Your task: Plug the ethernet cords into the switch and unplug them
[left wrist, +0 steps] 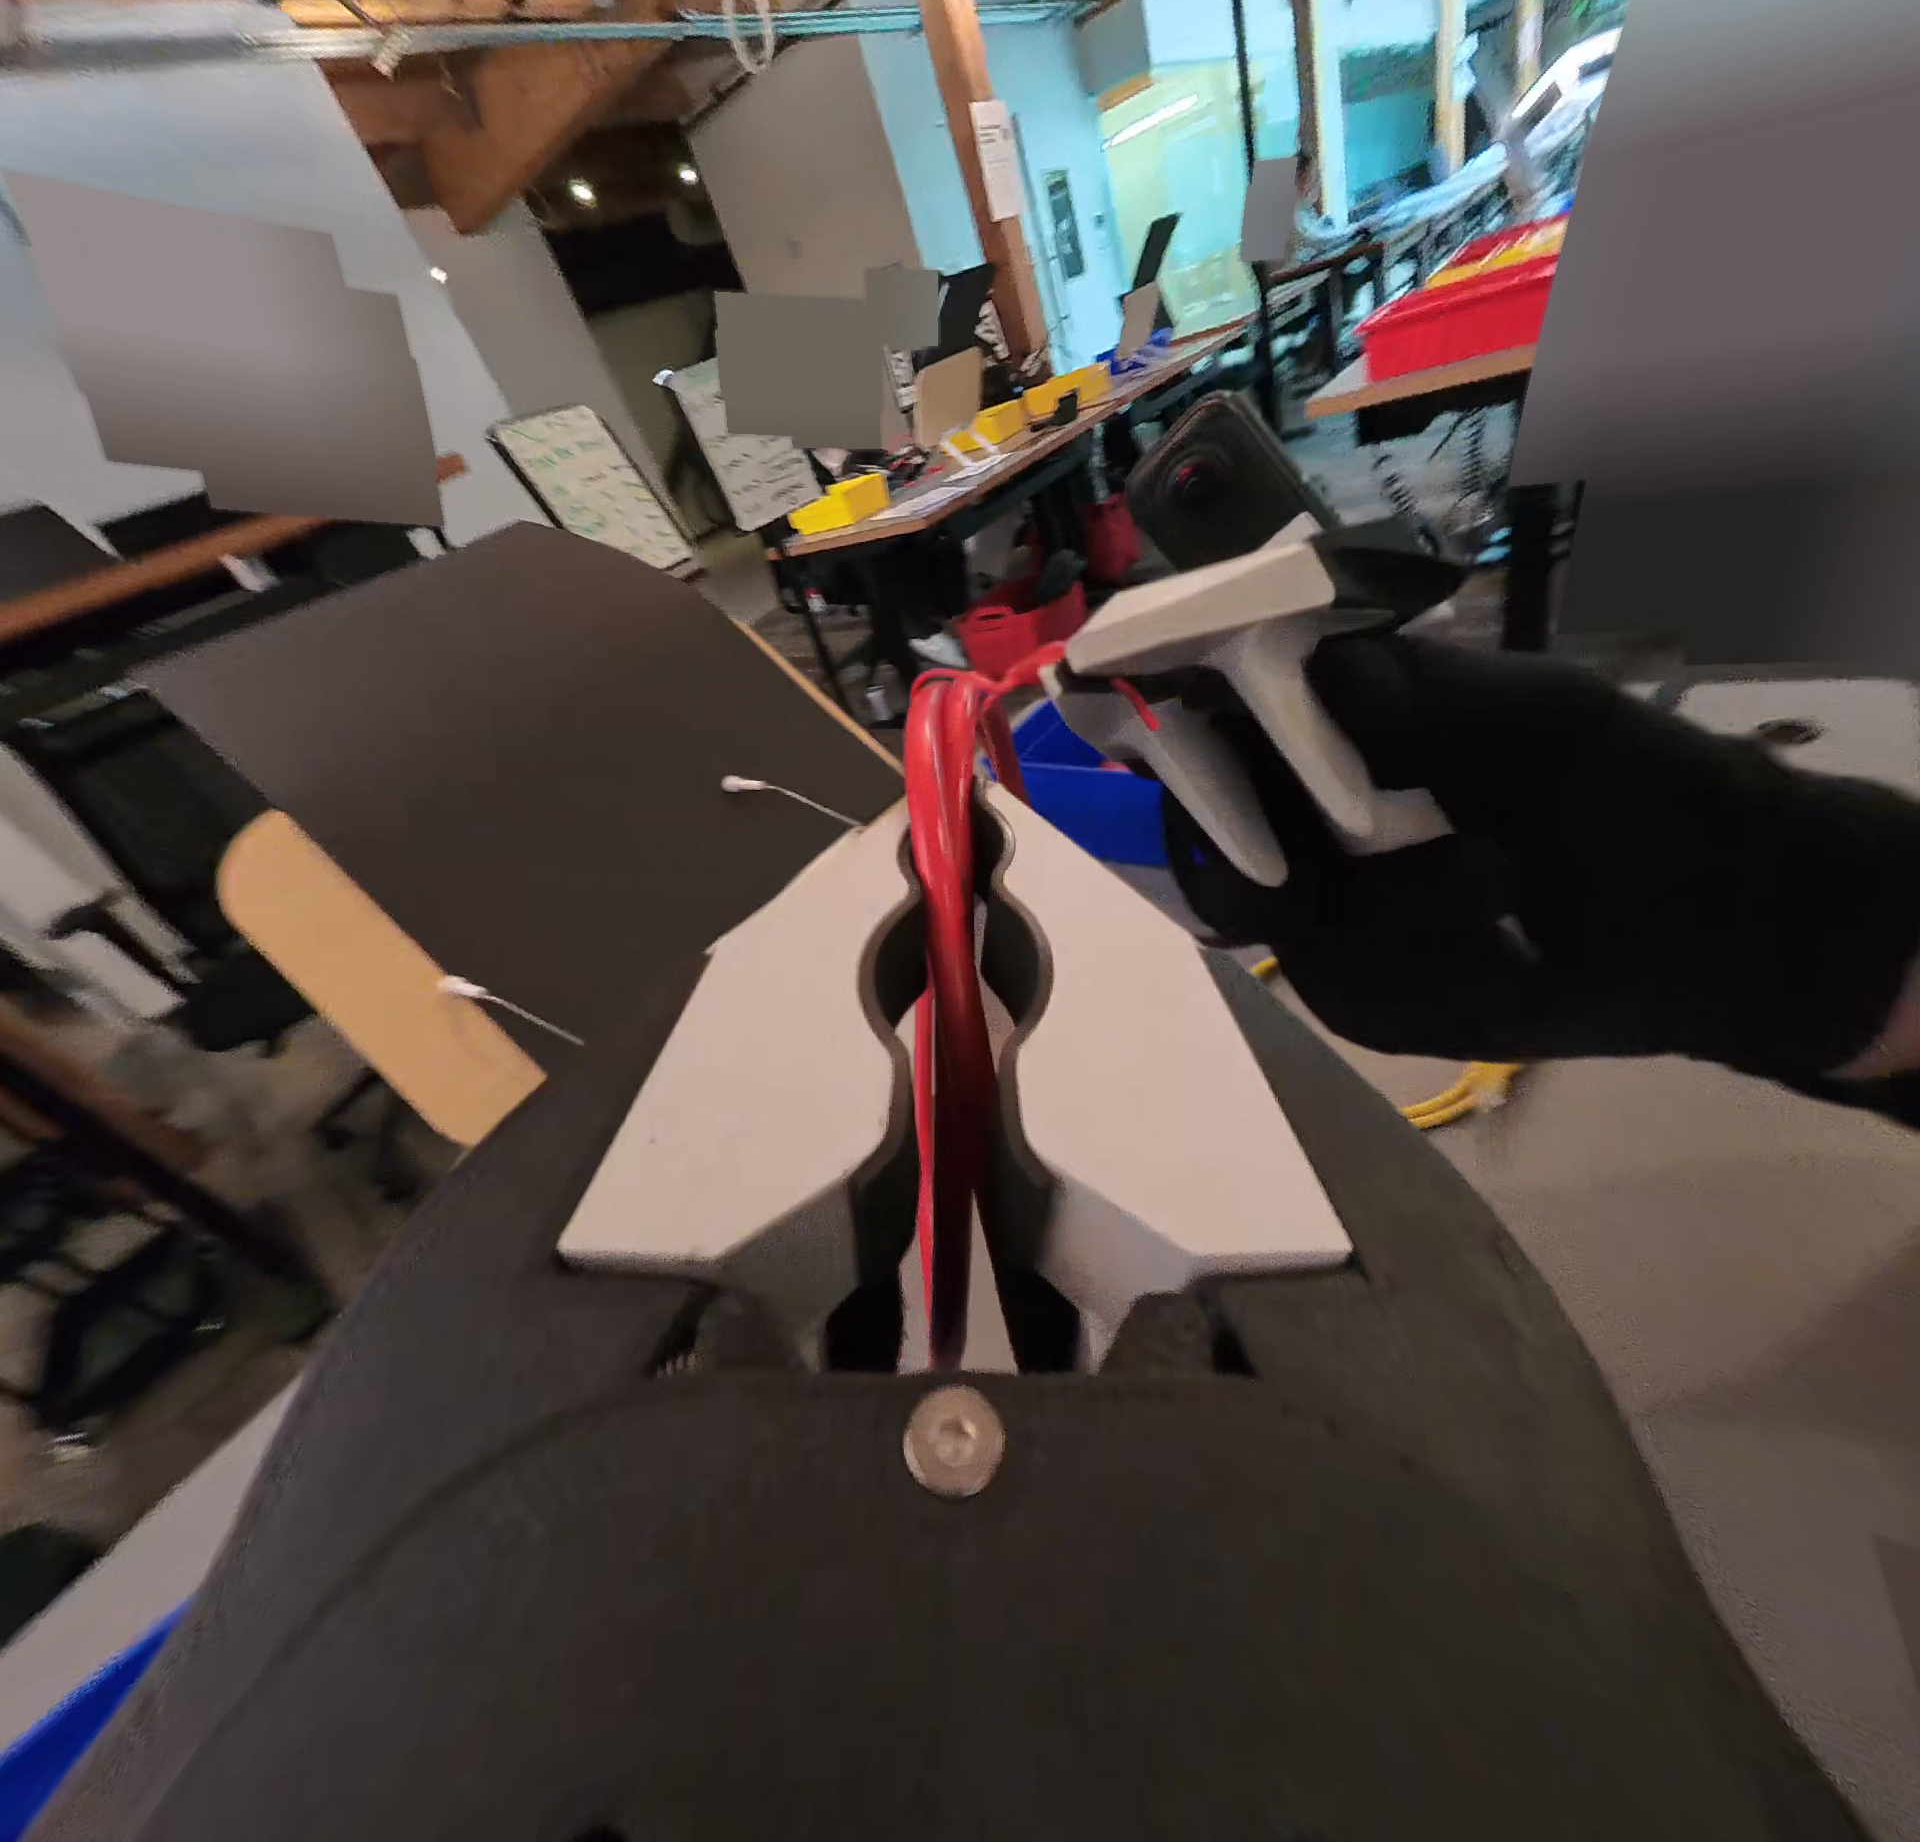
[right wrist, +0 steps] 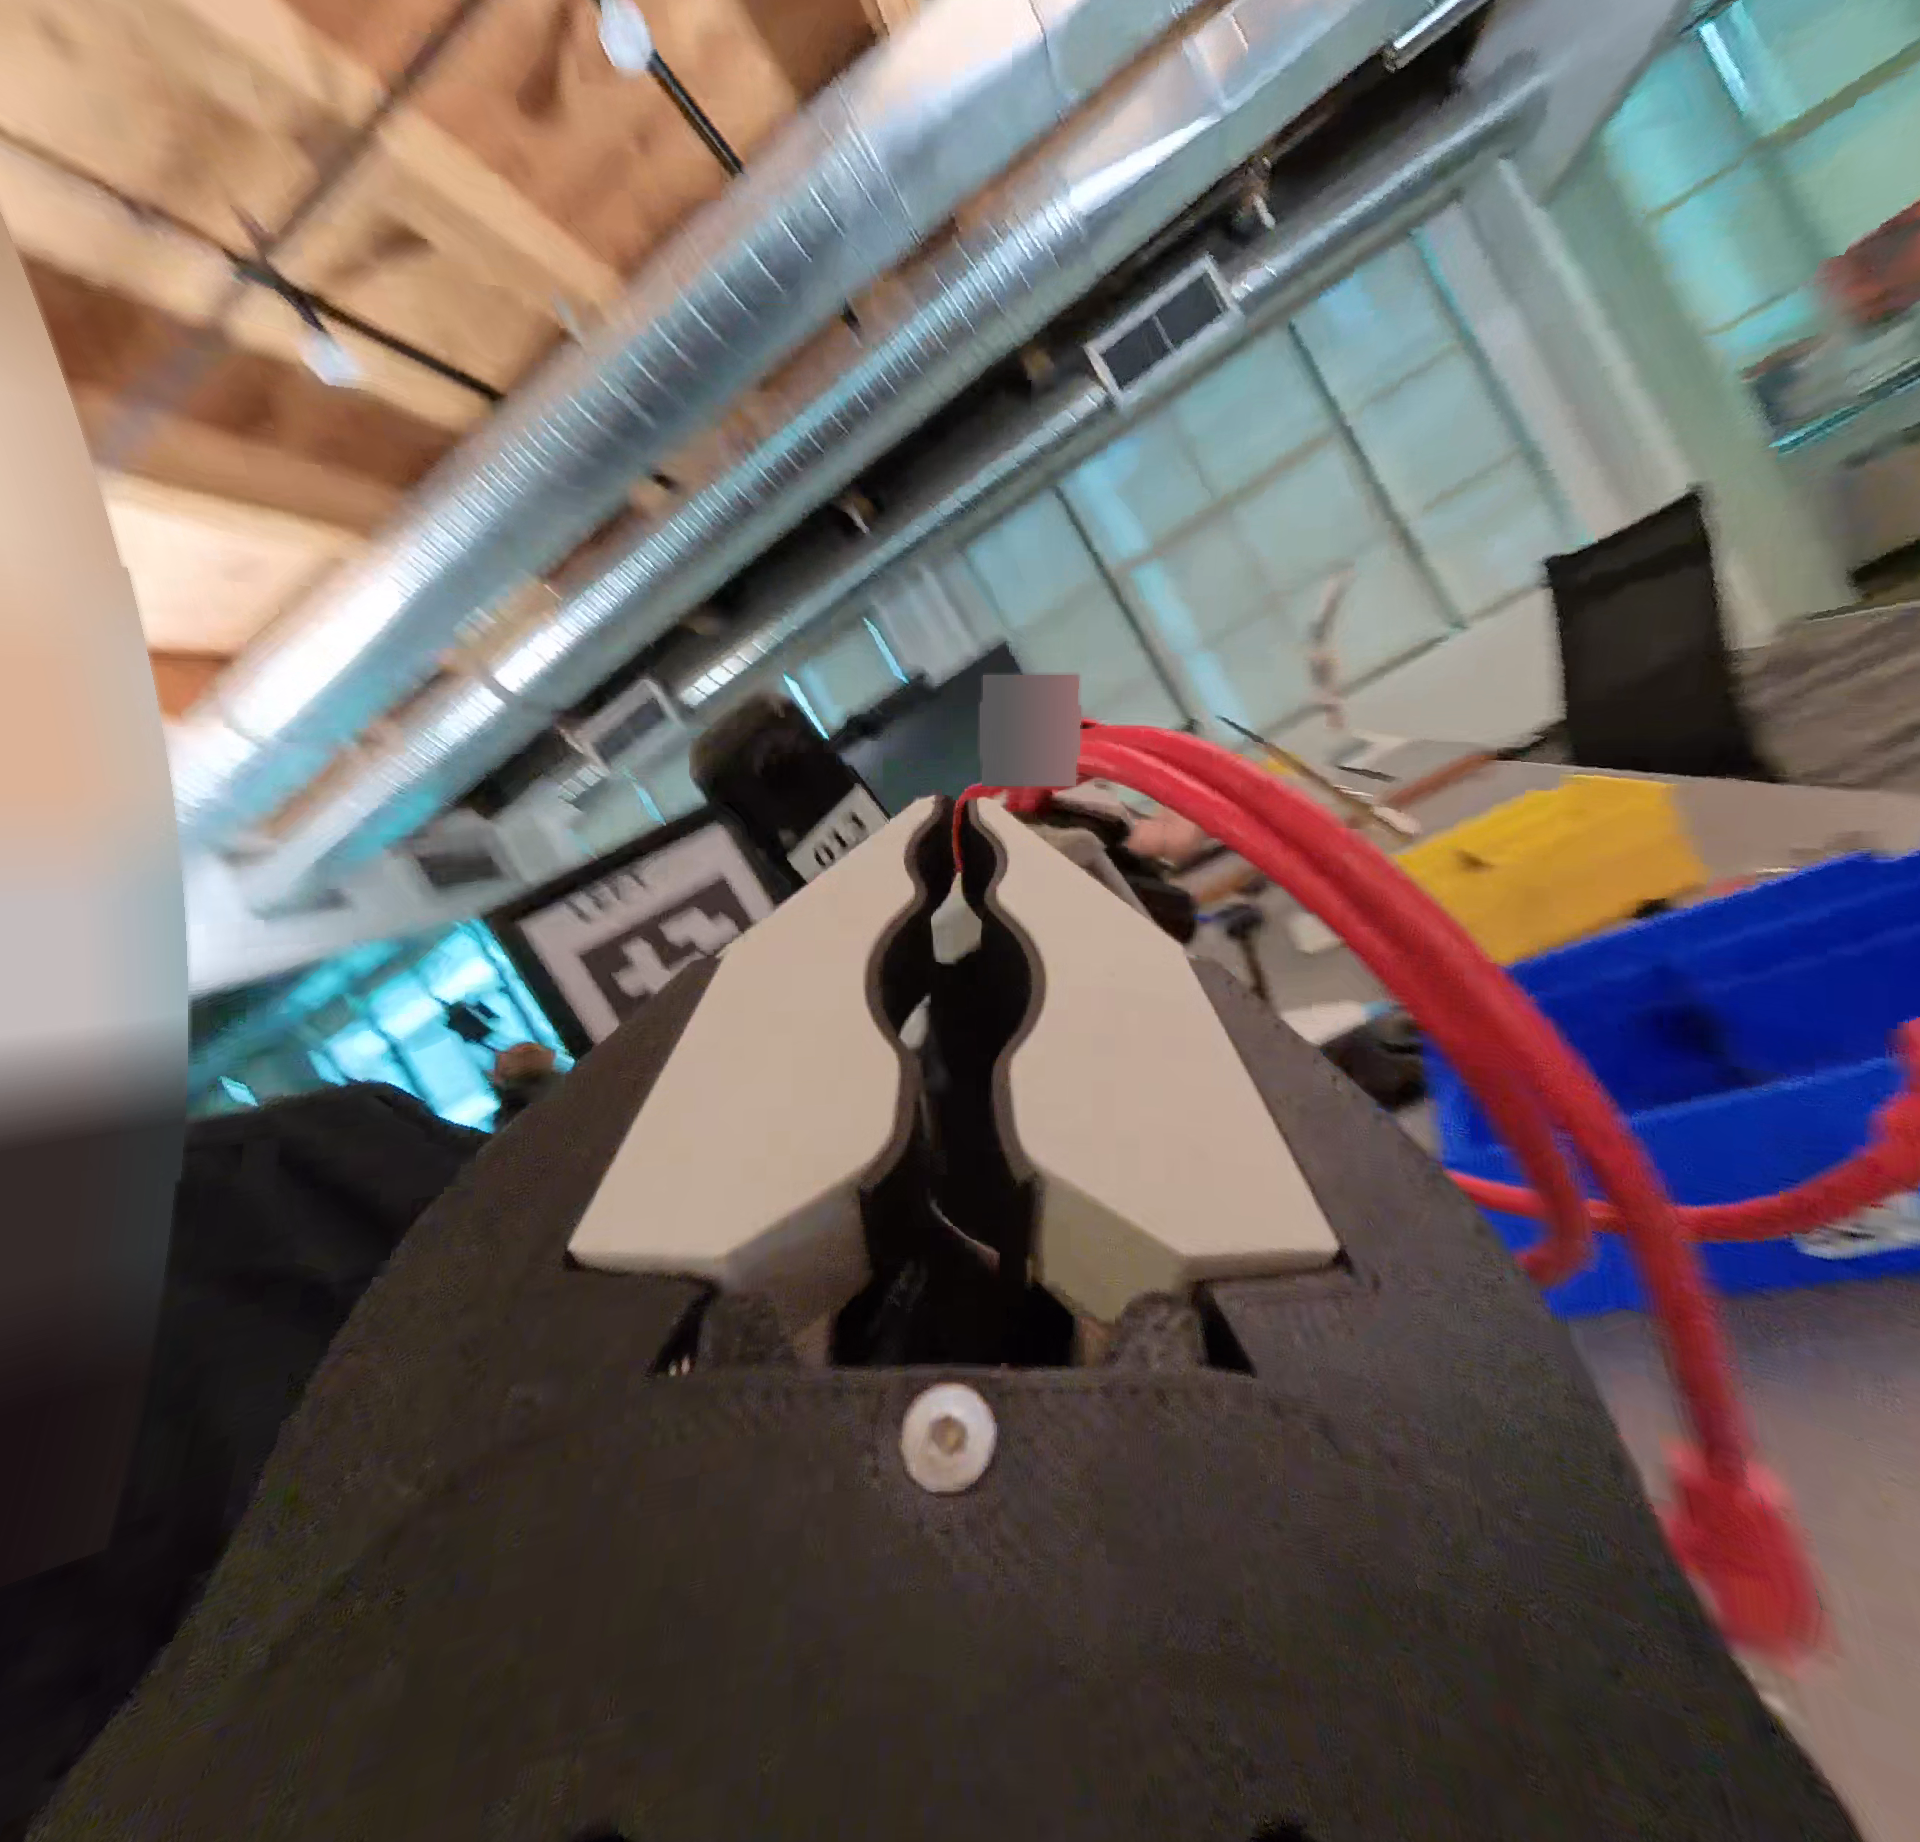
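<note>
My left gripper [left wrist: 951, 805] is shut on a coiled bundle of red ethernet cord [left wrist: 951, 961], which runs up between its fingers. My right gripper [left wrist: 1055, 675], held by a black-gloved hand [left wrist: 1558, 857], pinches a thin red strand at the top of that bundle. In the right wrist view the right gripper [right wrist: 961, 821] is shut on the thin red strand [right wrist: 961, 847]. The red cord [right wrist: 1403, 940] loops down to the right and ends in a red plug [right wrist: 1735, 1543], which hangs blurred. No switch shows in either view.
A blue bin [right wrist: 1714, 1013] sits on the grey table [right wrist: 1818, 1429] at the right, with a yellow bin [right wrist: 1548, 847] behind it. The blue bin [left wrist: 1091, 784] also shows in the left wrist view, with a yellow cable [left wrist: 1455, 1096] beyond the glove and a dark tabletop [left wrist: 468, 732] at left.
</note>
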Motion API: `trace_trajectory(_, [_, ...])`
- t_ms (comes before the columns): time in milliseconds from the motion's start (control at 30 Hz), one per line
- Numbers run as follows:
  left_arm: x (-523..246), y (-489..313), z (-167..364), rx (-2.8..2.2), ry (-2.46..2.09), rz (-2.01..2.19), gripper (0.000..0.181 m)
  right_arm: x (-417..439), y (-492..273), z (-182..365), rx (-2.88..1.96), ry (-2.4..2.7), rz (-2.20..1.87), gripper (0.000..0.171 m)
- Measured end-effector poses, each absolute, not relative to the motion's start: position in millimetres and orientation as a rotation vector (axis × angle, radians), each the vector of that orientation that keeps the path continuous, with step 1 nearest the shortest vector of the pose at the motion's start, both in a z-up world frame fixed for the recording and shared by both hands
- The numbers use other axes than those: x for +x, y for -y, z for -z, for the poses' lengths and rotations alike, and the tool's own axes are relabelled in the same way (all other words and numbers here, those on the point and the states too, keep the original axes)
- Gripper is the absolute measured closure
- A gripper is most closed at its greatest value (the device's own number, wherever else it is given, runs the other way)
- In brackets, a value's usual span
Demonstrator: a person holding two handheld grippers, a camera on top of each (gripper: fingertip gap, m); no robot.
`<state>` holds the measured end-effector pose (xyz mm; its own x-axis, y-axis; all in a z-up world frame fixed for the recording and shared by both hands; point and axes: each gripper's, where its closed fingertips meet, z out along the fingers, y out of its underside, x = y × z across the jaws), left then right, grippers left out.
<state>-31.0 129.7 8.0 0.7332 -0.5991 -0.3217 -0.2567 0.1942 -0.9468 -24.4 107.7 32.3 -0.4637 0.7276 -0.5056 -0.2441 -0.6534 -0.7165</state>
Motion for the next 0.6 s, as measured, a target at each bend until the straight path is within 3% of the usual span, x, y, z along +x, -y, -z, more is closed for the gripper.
trace_trajectory(133, [-36,-136,-3,-1.403,-0.751,0.145,0.18,-35,-110,-27,-1.116,0.675,-2.258,0.171])
trace_trajectory(200, [-45,-138,-5,-1.417,-0.723,0.153,0.18,-41,-113,-16,-1.194,0.769,-2.1,0.154])
trace_trajectory(233, [-48,-139,-5,-1.431,-0.716,0.152,0.18,-43,-113,-10,-1.228,0.855,-1.973,0.143])
trace_trajectory(300, [-50,-138,-5,-1.451,-0.712,0.181,0.18,-41,-115,-7,-1.213,0.988,-1.68,0.135])
trace_trajectory(533, [-48,-139,-2,-1.564,-0.671,0.39,0.18,-26,-134,3,-0.874,1.287,-0.15,0.139])
trace_trajectory(600, [-44,-139,3,-1.605,-0.672,0.431,0.181,-30,-134,5,-0.774,1.311,0.104,0.136])
